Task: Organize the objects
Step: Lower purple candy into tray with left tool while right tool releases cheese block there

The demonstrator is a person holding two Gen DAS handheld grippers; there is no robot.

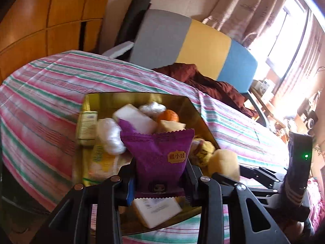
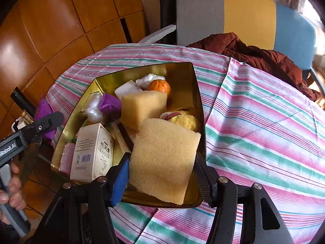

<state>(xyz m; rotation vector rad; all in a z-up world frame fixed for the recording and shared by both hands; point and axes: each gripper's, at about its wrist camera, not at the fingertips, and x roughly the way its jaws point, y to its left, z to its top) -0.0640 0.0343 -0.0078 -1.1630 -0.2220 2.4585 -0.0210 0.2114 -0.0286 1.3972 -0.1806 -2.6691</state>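
Clamped between the left gripper's (image 1: 160, 180) two black fingers, a purple crinkle-edged snack packet (image 1: 160, 156) stands upright, its sealed top fanning out above the fingertips; the pads press on its lower half, so this is a firm grip. Right gripper (image 2: 161, 170): a coarse yellow square sponge (image 2: 163, 158) sits between the blue-padded finger (image 2: 119, 181) and the ribbed black finger; both appear to touch its edges, though the jaws stand fairly wide and I cannot tell how hard they bear on it. Both items hang over the gold reflective metal tray (image 2: 183, 73), which rests on the pink, green and white striped tablecloth (image 2: 264, 122). Step in hand, as I judge it: delivering two items to the tray at once, at the point of release. Next move probably calls for lowering each thing clear of the tray's near rim, spreading the fingers and backing off without dragging the load along. Tray contents beyond the right fingertips: a pale yellow foam block (image 2: 143, 107), an orange tangerine (image 2: 159, 86), a white rectangular block (image 2: 128, 89), crumpled clear plastic wrap (image 2: 149, 78), a purple wrapper (image 2: 110, 103), a yellow knitted ball (image 2: 185, 120). Just left of the blue-padded finger stands a cream cardboard box with a barcode (image 2: 91, 152). Tray is crowded; free floor is scarce, so the sponge will likely land on top of other things. Far left of the right view, a person's hand (image 2: 11, 191) grips the other tool's handle.
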